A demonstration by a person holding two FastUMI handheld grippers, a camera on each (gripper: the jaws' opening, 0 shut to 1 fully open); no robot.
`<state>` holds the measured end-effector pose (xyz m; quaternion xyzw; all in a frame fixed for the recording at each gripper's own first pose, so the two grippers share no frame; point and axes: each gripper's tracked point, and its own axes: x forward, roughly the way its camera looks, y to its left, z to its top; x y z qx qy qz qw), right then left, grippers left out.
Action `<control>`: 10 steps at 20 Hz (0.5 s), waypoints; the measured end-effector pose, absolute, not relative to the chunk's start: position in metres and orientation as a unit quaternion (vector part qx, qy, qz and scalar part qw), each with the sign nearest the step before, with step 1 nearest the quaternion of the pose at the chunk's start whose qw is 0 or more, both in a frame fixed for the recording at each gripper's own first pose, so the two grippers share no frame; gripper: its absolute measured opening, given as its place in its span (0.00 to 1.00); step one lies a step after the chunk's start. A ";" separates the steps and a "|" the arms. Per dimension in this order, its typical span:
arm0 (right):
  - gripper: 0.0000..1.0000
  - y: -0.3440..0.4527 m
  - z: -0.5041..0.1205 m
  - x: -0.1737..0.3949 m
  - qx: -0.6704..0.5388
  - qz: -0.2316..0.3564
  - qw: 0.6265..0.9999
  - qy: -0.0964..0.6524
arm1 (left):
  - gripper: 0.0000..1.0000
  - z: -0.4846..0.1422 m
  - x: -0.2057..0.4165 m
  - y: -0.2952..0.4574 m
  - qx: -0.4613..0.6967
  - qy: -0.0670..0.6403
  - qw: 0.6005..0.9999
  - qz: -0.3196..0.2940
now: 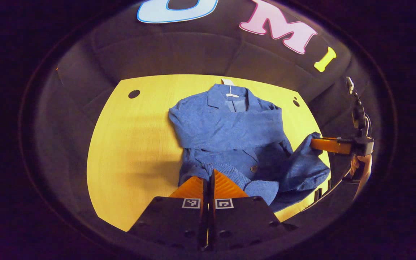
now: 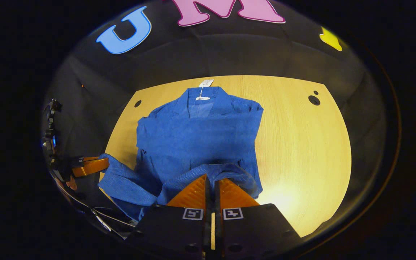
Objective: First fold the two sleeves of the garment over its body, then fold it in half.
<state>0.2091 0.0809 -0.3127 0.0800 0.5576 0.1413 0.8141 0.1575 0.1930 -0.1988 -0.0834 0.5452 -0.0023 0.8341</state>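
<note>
Garment (image 1: 229, 141) hem in hand-held gripper (image 1: 208, 177)

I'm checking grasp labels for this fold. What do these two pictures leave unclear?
- Left gripper view: the left gripper hides where its fingertips meet the blue jacket.
- Right gripper view: the right gripper covers the hem likewise.
- Both views: the white tag is too small to read.

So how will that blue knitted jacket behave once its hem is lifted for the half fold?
The blue knitted jacket will likely be floppy: its hem already bunches and sags at both grippers. The fabric looks thick, so probably heavyish, draping rather than fluttering. On the smooth yellow wooden table it may slide a little when pulled.
</note>
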 end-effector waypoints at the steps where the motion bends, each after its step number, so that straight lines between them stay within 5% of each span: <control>1: 0.06 0.078 -0.316 0.228 0.081 0.143 0.817 0.553 | 0.00 -0.200 0.170 0.198 -0.082 0.546 0.834 0.009; 5: 0.06 0.065 -0.334 0.303 0.075 0.146 0.829 0.535 | 0.00 -0.213 0.227 0.217 -0.073 0.549 0.829 0.084; 10: 0.06 0.059 -0.366 0.364 0.104 0.133 0.827 0.536 | 0.00 -0.242 0.285 0.214 -0.017 0.565 0.820 0.091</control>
